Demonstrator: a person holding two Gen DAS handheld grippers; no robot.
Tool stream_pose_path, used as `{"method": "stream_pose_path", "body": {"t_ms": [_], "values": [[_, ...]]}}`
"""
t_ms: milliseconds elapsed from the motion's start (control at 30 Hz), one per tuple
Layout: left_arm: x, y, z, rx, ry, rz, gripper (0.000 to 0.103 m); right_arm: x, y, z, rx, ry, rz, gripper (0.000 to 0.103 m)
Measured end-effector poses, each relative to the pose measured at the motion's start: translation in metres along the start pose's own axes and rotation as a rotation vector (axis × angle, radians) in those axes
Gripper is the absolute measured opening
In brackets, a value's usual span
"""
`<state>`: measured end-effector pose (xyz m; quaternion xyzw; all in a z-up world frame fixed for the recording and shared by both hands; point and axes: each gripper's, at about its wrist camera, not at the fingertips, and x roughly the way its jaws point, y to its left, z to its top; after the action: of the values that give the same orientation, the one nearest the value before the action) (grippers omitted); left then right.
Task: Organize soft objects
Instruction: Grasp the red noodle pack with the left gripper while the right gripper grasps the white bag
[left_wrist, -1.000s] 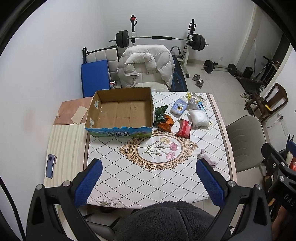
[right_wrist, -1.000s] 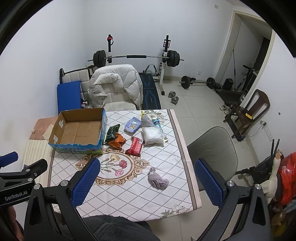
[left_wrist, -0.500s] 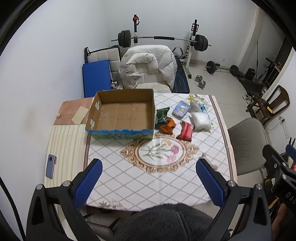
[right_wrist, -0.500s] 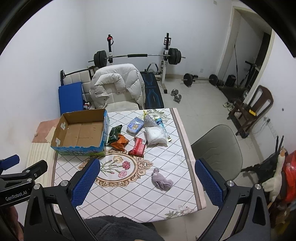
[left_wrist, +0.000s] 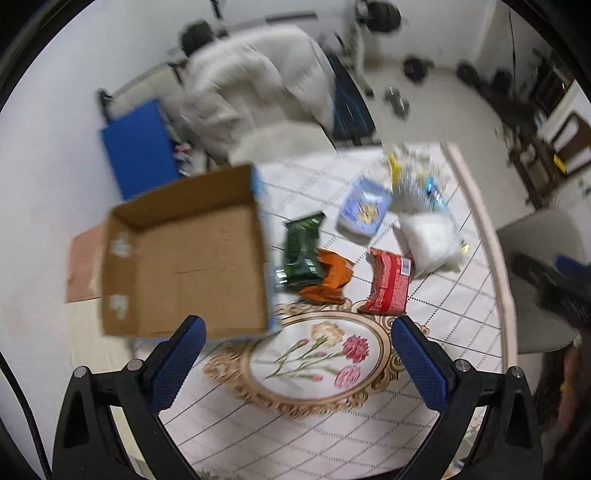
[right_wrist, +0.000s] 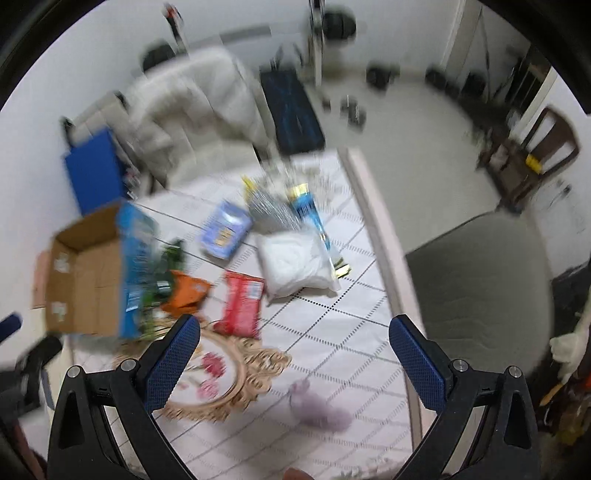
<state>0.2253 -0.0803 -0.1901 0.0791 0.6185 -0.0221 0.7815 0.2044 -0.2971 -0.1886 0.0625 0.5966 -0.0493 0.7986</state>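
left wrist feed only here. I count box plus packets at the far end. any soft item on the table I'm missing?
Observer: Yes. A purple-grey cloth lump lies on the tablecloth, close in front of the right hand-held gripper.
Operator: Touching the packets?
Observer: No. It sits alone; bare cloth separates it from the red packet, the nearest one.
Operator: Right gripper loaded?
Observer: No. It is open, with nothing between its fingers.
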Motion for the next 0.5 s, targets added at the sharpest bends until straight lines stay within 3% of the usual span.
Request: {"method": "stream_pose_path", "body": {"t_ms": [133,267,367,500], "values": [[0.076,-0.021,0.025,0.041,0.117,0.009,0.100,0.135,-0.006,0.048,-0.019,0.190,-0.002,0.103],[0.128,-0.034,0.037,0.027,0.219,-0.018,0.100,0.218,0.002,0.065,-0.060,0.308,-0.006,0.103],[0.148,-0.044,0.038,0.021,0.258,-0.041,0.100,0.258,0.005,0.072,-0.073,0.376,0.004,0.103],[0.166,-0.070,0.035,0.080,0.295,-0.078,0.100,0.261,-0.006,0.066,-0.088,0.412,0.020,0.097]]}}
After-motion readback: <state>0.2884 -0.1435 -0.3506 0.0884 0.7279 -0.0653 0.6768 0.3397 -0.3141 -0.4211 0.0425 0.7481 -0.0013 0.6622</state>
